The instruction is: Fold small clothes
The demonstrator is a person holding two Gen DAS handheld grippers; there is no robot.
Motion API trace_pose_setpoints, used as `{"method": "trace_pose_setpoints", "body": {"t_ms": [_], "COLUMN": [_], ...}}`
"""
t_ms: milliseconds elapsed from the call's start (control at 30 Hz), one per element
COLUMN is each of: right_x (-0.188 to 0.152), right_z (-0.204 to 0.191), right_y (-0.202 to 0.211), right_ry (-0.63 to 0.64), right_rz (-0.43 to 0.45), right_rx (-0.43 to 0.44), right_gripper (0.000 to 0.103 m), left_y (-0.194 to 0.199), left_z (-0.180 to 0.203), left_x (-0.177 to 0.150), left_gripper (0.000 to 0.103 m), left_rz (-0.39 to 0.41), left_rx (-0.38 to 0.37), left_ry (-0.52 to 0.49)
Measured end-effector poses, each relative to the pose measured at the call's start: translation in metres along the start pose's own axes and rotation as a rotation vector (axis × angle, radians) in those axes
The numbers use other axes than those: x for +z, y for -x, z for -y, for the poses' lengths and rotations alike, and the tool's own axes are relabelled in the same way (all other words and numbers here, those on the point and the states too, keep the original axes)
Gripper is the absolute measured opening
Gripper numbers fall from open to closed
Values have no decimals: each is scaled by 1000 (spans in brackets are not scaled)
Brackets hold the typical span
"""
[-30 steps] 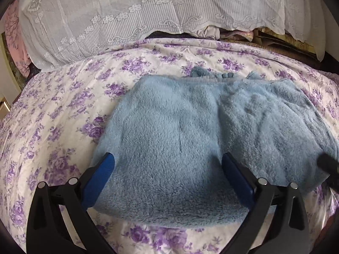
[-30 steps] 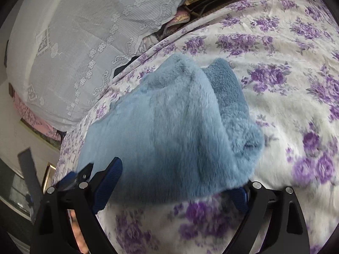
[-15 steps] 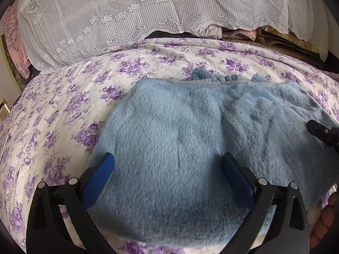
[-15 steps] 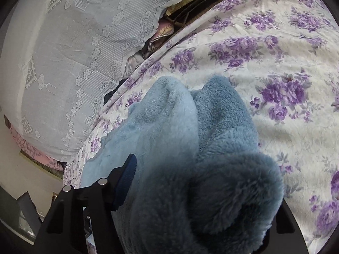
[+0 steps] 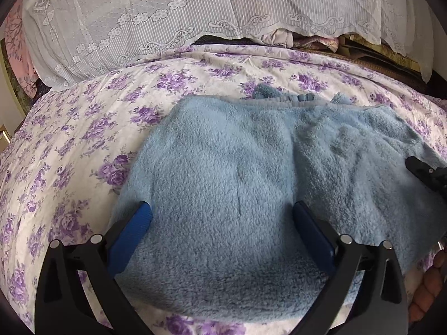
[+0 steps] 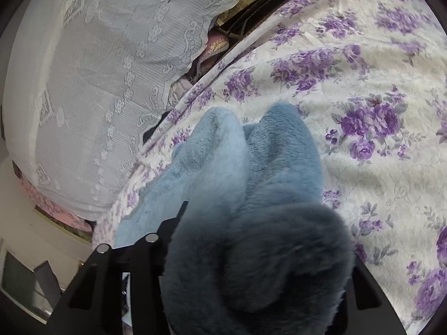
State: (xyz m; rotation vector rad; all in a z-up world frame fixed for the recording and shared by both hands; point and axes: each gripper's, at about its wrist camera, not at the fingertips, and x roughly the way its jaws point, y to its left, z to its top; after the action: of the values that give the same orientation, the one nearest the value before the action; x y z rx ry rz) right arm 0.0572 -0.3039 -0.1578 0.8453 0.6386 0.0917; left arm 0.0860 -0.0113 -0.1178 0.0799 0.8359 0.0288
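Blue fleece garment point(image 5: 232, 195) spread on the flowered bedspread point(image 5: 83, 139), its right edge bunched and raised. To fold well: carry that edge straight across, level, and lay it on the far side without dragging. Left gripper point(image 5: 223, 229) low over the near hem, jaws wide apart; right gripper point(image 6: 251, 265) clamped on fleece.

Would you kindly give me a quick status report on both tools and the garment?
Left tool open, pressed over blue fleece garment on floral bedspread. Right tool shut on bunched garment edge, lifted. Nothing in the way.
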Motion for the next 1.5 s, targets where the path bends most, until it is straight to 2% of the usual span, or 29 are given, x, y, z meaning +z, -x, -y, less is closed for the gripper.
{"method": "trace_pose_setpoints", "body": {"t_ms": [267, 400, 533, 633, 733, 833, 900, 1033, 1200, 1367, 1500], "right_x": [13, 12, 11, 9, 7, 7, 7, 7, -2, -27, -51], "right_z": [11, 11, 7, -2, -21, -38, -52, -79, -127, -176, -212], "right_y": [-6, -6, -2, 2, 8, 13, 17, 20, 19, 17, 9], "right_ry": [-86, -80, -49, -6, 82, 145, 192, 263, 393, 542, 653], "right_rz": [38, 39, 46, 60, 81, 100, 112, 119, 115, 112, 99], "right_rx": [38, 35, 25, 16, -8, -24, -37, -71, -89, -92, -89], "right_gripper": [46, 44, 38, 37, 36, 35, 34, 34, 33, 32, 31], "left_y": [-8, -22, -16, 4, 20, 18, 7, -11, -1, -6, -18], "left_z": [5, 16, 15, 2, -16, -45, -62, -86, -85, -88, -84], "left_x": [15, 13, 10, 12, 13, 14, 13, 10, 24, 45, 55], "left_gripper": [98, 99, 99, 99, 99, 99, 99, 99, 99, 99, 99], "left_rz": [-44, -46, -30, -5, 38, 30, -2, -58, 4, -19, -24], "left_rx": [-10, 23, 40, 31, 91, 116, 98, -11, 0, -142, -184], "left_ry": [-12, -48, -65, -84, -127, -104, -53, 51, 26, 74, 69]}}
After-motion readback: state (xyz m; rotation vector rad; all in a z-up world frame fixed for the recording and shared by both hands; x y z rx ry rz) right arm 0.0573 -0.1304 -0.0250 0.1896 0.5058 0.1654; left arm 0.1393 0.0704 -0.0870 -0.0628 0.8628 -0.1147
